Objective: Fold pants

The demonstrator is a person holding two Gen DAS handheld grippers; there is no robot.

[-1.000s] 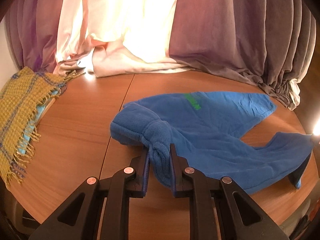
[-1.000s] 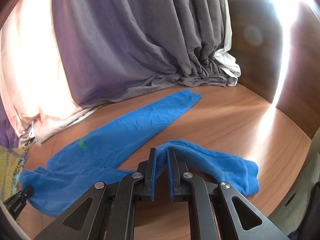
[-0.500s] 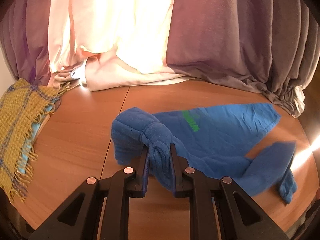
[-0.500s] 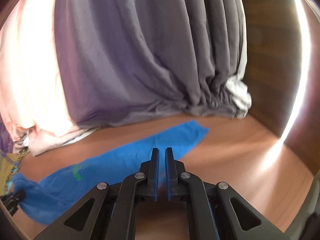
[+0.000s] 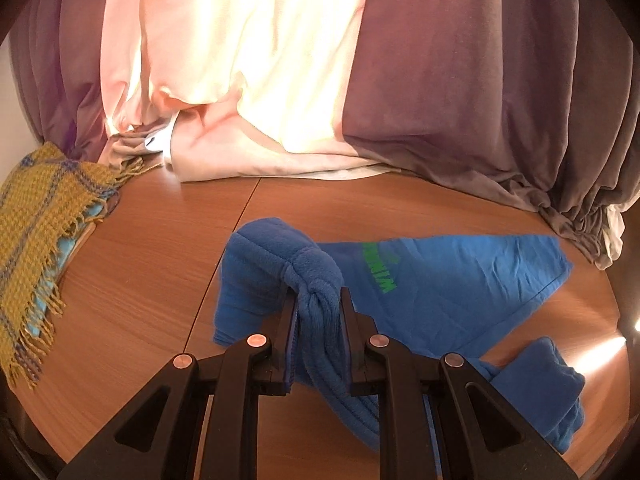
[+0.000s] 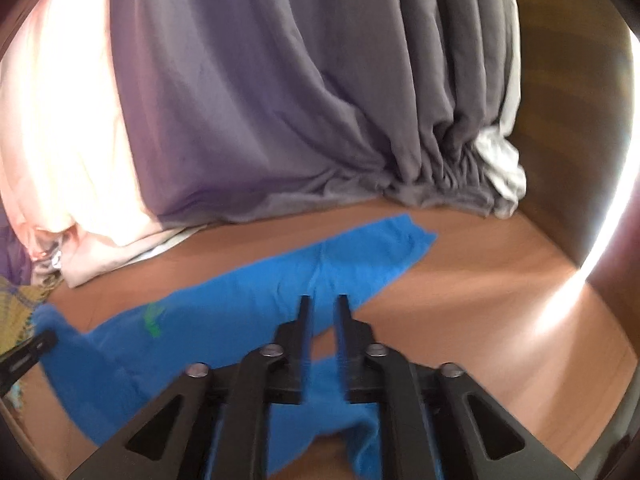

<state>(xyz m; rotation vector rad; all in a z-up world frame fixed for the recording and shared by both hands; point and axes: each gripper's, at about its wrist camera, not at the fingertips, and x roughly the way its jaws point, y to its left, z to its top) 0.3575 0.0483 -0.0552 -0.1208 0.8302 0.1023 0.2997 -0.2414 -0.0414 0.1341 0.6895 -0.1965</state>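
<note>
a home: floor-length purple and cream curtains (image 5: 460, 80) pool on a round wooden counter (image 5: 140, 280), a fringed mustard throw (image 5: 36, 220) at its left edge.

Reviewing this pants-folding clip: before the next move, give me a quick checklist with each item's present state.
1. left gripper clamped on the bunched waist of the blue pants: ok.
2. right gripper clear of cloth: jaws opening, nothing pinched between them: ok.
3. Near leg laid flat over the far leg: not ok, crumpled beside it.
4. Far leg flat on the table: ok.
5. Yellow scarf apart from the pants: ok.
6. Pants fully folded: not ok.
</note>
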